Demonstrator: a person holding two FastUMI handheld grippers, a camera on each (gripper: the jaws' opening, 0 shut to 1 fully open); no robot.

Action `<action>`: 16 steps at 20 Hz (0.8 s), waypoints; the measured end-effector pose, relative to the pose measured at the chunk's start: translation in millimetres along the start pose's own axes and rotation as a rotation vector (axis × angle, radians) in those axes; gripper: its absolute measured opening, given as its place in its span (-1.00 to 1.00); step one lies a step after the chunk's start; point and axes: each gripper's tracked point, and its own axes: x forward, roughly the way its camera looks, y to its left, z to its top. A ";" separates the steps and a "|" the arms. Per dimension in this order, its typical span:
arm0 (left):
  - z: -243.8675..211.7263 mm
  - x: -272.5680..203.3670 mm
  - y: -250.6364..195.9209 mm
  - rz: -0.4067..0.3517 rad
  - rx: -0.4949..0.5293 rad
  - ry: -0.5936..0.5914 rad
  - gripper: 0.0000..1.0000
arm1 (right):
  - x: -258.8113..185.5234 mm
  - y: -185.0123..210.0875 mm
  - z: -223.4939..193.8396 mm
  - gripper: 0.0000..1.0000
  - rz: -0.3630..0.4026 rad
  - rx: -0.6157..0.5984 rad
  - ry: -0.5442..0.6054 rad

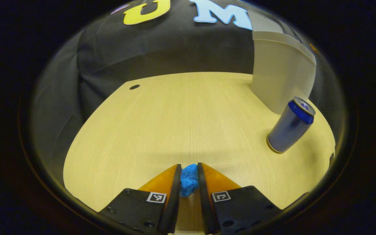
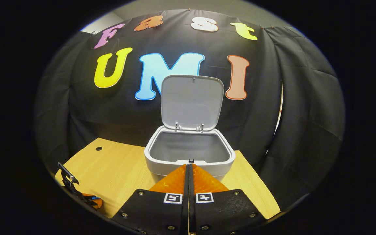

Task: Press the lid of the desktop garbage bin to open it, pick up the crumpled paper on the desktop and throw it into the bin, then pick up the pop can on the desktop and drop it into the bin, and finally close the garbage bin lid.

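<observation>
- In the left gripper view we see our left gripper point(image 1: 188, 169) low over the desk point(image 1: 175, 114), its two fingers drawn in on a blue crumpled paper point(image 1: 189, 182)
- The paper sits between the finger faces and touches both; whether it rests on the desk or is lifted clear, we cannot tell
- A blue pop can point(image 1: 290, 125) stands upright on the desk ahead and to the right of those fingers, well apart from the paper
- Just behind the can we note the pale wall of the bin point(image 1: 279, 75), near the right edge of the desk
- A small dark hole point(image 1: 134, 86) marks the desk surface at far left
- In the right gripper view our right gripper point(image 2: 188, 166) has its fingers pressed flat together with nothing between them
- Its tips sit just in front of the bin's front rim; we cannot tell whether they touch it
- The bin stands on the desk with its lid point(image 2: 192, 101) swung up on two hinges at the back
- At lower left of that view we see part of the other gripper, close to the desk edge
</observation>
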 end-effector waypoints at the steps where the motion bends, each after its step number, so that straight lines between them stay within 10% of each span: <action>1: 4.0 -2.3 0.6 0.000 -0.006 -0.006 -0.31 | 0.2 -0.4 -1.0 -0.99 0.000 0.001 0.000; 16: 174.0 -25.6 -36.2 -0.088 -0.016 -0.275 -0.23 | -10.1 -13.7 -15.2 -0.99 -0.020 0.067 0.003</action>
